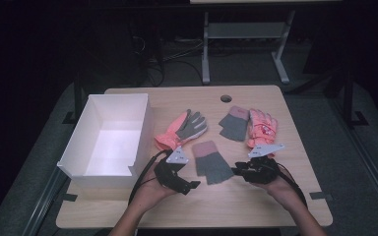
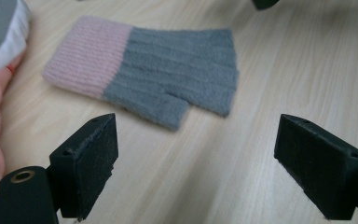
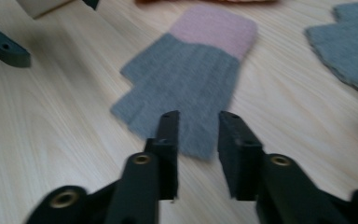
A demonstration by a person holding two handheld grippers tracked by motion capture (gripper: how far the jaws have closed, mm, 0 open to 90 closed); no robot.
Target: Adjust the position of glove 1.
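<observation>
Approaching item: grey fingerless glove (image 1: 211,167) with pink cuff, lying flat on the worktop (image 1: 256,204) between both claws, near the front edge. Right claw (image 3: 198,122): jaws narrowly apart, clamped on nothing, tips just over the glove's finger end. Left claw (image 2: 196,154): jaws wide apart, empty, short of the glove. Handling advice: lower the right jaws astride the knit edge, pinch one layer cleanly (not the worktop), then lift toward the white box (image 1: 106,140).

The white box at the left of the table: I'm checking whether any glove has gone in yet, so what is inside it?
The white box shows only its bare white floor and walls; no glove lies in it. Its near wall hides a narrow strip of the floor behind it.
</observation>
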